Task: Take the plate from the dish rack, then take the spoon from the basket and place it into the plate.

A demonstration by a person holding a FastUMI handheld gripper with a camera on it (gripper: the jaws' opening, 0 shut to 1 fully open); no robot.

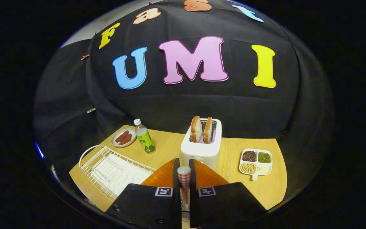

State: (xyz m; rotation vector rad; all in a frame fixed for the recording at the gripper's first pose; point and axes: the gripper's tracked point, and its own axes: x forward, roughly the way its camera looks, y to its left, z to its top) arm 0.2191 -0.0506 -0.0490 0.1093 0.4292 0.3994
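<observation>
My gripper is shut on the spoon. Its red-and-white checked handle stands upright between the two fingers, and its rounded end reaches about level with the fingertips. The spoon's lower part is hidden between the finger bodies. The white wire dish rack lies on the wooden table to the left of the fingers, with nothing standing in it. I hold the gripper above the table's front edge, facing the toaster.
A white toaster with two bread slices stands just beyond the fingers. Behind the rack are a green-labelled bottle and a small plate of sausages. A divided dish of beans sits on the right of the table.
</observation>
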